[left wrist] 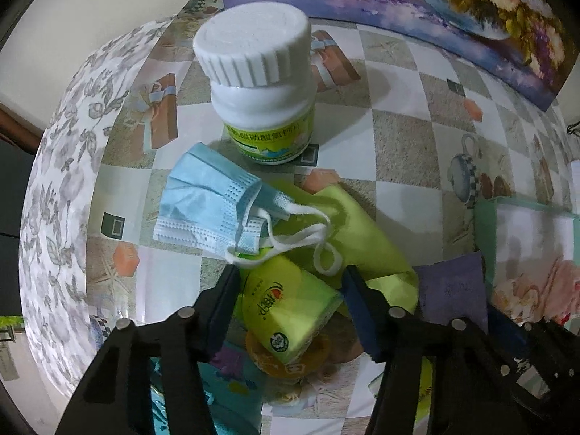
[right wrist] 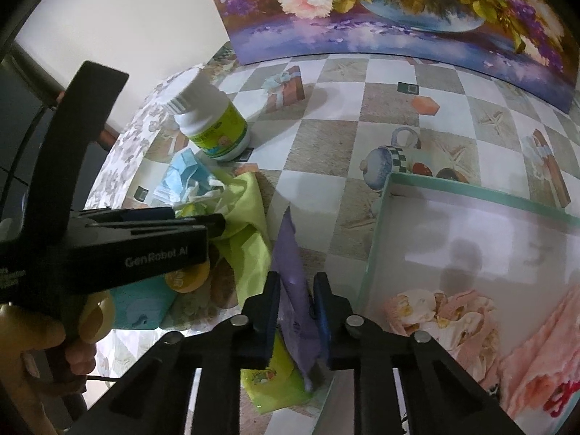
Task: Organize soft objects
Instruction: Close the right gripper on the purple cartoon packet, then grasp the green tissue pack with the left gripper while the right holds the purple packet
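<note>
Checkered oilcloth printed with cups and starfish covers the table, and a flower painting leans against the wall at the far edge. Toward the far left stands a white pill bottle with a ribbed cap. Just near of it a blue face mask lies crumpled, its white ear loops trailing onto a lime-green cloth.

From above, the left gripper straddles a yellow-green tissue pack, its fingers partly open, one on each side; whether the pads press the pack I cannot tell.

At the near middle, the right gripper has its fingers nearly together on a purple cloth, which stands up between them in a thin fold. On the right sits a shallow box with a pale green rim, and pink fabric lies in its near corner.
</note>
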